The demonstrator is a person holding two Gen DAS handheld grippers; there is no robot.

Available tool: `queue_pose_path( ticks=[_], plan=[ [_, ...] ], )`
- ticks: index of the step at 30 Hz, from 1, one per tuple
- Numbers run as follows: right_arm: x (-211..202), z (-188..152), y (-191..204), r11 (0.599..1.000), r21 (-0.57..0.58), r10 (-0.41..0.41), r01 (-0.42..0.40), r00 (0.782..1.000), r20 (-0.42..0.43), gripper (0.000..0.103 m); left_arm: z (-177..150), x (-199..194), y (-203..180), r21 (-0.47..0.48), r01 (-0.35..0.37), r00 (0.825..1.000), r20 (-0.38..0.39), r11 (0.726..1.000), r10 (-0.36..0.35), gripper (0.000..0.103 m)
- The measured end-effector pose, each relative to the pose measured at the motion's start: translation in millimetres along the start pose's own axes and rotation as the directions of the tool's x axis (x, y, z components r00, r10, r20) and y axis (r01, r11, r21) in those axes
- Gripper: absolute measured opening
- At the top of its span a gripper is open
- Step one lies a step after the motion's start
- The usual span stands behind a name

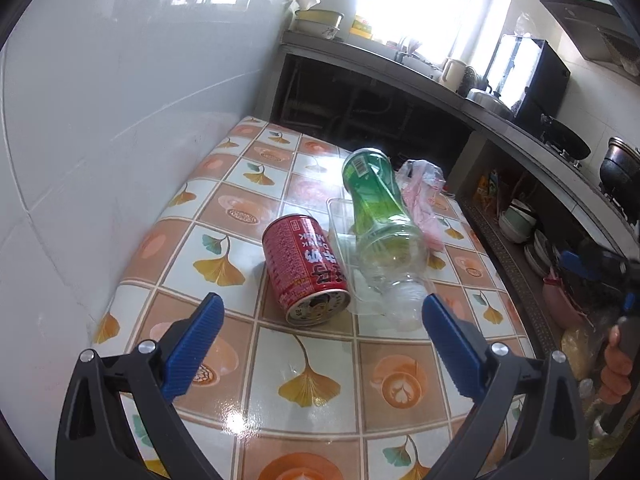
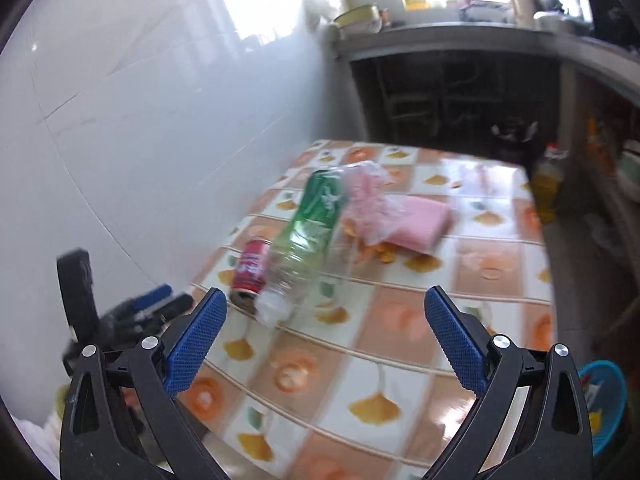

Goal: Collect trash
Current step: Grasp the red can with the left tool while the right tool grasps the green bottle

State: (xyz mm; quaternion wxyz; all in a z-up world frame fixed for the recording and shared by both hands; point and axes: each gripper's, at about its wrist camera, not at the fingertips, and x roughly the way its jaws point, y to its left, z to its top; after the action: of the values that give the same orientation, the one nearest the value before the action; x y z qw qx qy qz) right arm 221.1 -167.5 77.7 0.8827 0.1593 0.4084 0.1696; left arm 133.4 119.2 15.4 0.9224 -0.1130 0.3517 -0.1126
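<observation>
A red drink can (image 1: 306,270) lies on its side on the tiled table (image 1: 248,368), just ahead of my open, empty left gripper (image 1: 322,314). Beside it a clear plastic bottle with a green label (image 1: 380,220) lies across a clear plastic tray (image 1: 342,236). A crumpled plastic bag with something pink (image 1: 422,196) lies behind the bottle. In the blurred right wrist view the can (image 2: 252,270), bottle (image 2: 312,224) and pink bag (image 2: 394,212) lie ahead and left of my open, empty right gripper (image 2: 326,314). The left gripper (image 2: 148,304) shows at its left edge.
A white tiled wall (image 1: 100,128) borders the table's left side. A kitchen counter (image 1: 460,92) with pots, a kettle and a black appliance runs along the back and right. A blue basket (image 2: 604,404) sits low at the right, and a yellow-filled bottle (image 2: 546,188) stands beyond the table.
</observation>
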Motion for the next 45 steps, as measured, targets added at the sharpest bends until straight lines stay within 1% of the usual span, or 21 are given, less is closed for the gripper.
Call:
queue_pose_path(
  ticks=[4, 6, 8, 10, 13, 18, 19, 20, 22, 25, 28, 31, 33, 35, 36, 37, 38, 40, 43, 44, 45],
  plan=[
    [41, 23, 2, 0.989, 0.122, 0.098, -0.088, 0.993, -0.073, 0.095, 4, 21, 14, -0.037, 0.003, 1.000, -0.030, 0.999, -0.004, 0.096],
    [60, 29, 5, 0.983, 0.152, 0.123, -0.107, 0.987, -0.105, 0.095, 8, 31, 19, -0.063, 0.020, 0.999, -0.043, 0.998, -0.022, 0.094],
    [80, 36, 9, 0.982, 0.161, 0.117, -0.094, 0.983, -0.138, 0.095, 13, 42, 23, -0.091, 0.041, 0.997, -0.060, 0.995, -0.046, 0.092],
    [99, 41, 9, 0.983, 0.174, 0.091, -0.061, 0.980, -0.174, 0.095, 17, 55, 25, -0.113, 0.066, 0.994, -0.082, 0.991, -0.076, 0.089],
    [117, 47, 7, 0.980, 0.194, 0.076, -0.035, 0.974, -0.211, 0.094, 22, 72, 26, -0.153, 0.083, 0.988, -0.113, 0.985, -0.101, 0.085],
    [142, 52, 5, 0.977, 0.214, 0.065, -0.009, 0.963, -0.260, 0.092, 33, 100, 41, -0.253, 0.091, 0.979, -0.155, 0.963, -0.133, 0.077],
    [146, 53, 5, 0.977, 0.213, 0.062, -0.003, 0.961, -0.270, 0.092, 34, 105, 43, -0.267, 0.090, 0.976, -0.168, 0.959, -0.139, 0.073],
    [149, 54, 5, 0.977, 0.213, 0.059, 0.002, 0.959, -0.278, 0.092, 35, 110, 44, -0.281, 0.093, 0.973, -0.179, 0.955, -0.147, 0.071],
    [153, 54, 5, 0.977, 0.213, 0.049, 0.015, 0.955, -0.292, 0.091, 36, 118, 47, -0.304, 0.102, 0.965, -0.201, 0.947, -0.169, 0.068],
    [162, 53, 4, 0.974, 0.223, 0.046, 0.027, 0.948, -0.315, 0.090, 35, 123, 48, -0.319, 0.097, 0.959, -0.222, 0.943, -0.174, 0.066],
    [172, 52, 4, 0.973, 0.227, 0.047, 0.032, 0.941, -0.335, 0.088, 32, 127, 49, -0.338, 0.102, 0.952, -0.238, 0.936, -0.190, 0.065],
    [183, 50, 3, 0.972, 0.235, 0.057, 0.030, 0.934, -0.353, 0.087, 32, 124, 48, -0.338, 0.101, 0.949, -0.249, 0.936, -0.193, 0.065],
    [189, 49, 2, 0.969, 0.246, 0.065, 0.028, 0.930, -0.361, 0.084, 33, 126, 49, -0.342, 0.105, 0.944, -0.261, 0.934, -0.202, 0.065],
    [192, 48, 1, 0.967, 0.256, 0.074, 0.023, 0.929, -0.363, 0.082, 29, 133, 48, -0.367, 0.118, 0.923, -0.302, 0.923, -0.239, 0.065],
    [191, 48, 1, 0.967, 0.252, 0.071, 0.023, 0.931, -0.358, 0.080, 27, 134, 49, -0.380, 0.125, 0.918, -0.306, 0.916, -0.252, 0.065],
    [190, 48, 0, 0.967, 0.255, 0.075, 0.020, 0.931, -0.358, 0.079, 27, 133, 49, -0.378, 0.127, 0.919, -0.303, 0.917, -0.252, 0.065],
    [190, 47, -1, 0.964, 0.265, 0.086, 0.012, 0.930, -0.356, 0.076, 27, 132, 48, -0.372, 0.126, 0.920, -0.303, 0.920, -0.249, 0.065],
    [189, 46, -2, 0.960, 0.279, 0.105, -0.001, 0.929, -0.355, 0.074, 26, 130, 48, -0.370, 0.126, 0.921, -0.302, 0.921, -0.248, 0.065],
    [184, 48, -6, 0.957, 0.289, 0.130, -0.025, 0.928, -0.348, 0.065, 26, 127, 48, -0.367, 0.126, 0.922, -0.299, 0.922, -0.245, 0.064],
    [185, 49, -5, 0.957, 0.288, 0.133, -0.030, 0.929, -0.346, 0.061, 26, 126, 48, -0.367, 0.126, 0.923, -0.297, 0.922, -0.245, 0.064],
    [184, 50, -4, 0.959, 0.282, 0.126, -0.025, 0.929, -0.347, 0.060, 25, 125, 49, -0.366, 0.127, 0.923, -0.296, 0.922, -0.245, 0.064]
  ],
)
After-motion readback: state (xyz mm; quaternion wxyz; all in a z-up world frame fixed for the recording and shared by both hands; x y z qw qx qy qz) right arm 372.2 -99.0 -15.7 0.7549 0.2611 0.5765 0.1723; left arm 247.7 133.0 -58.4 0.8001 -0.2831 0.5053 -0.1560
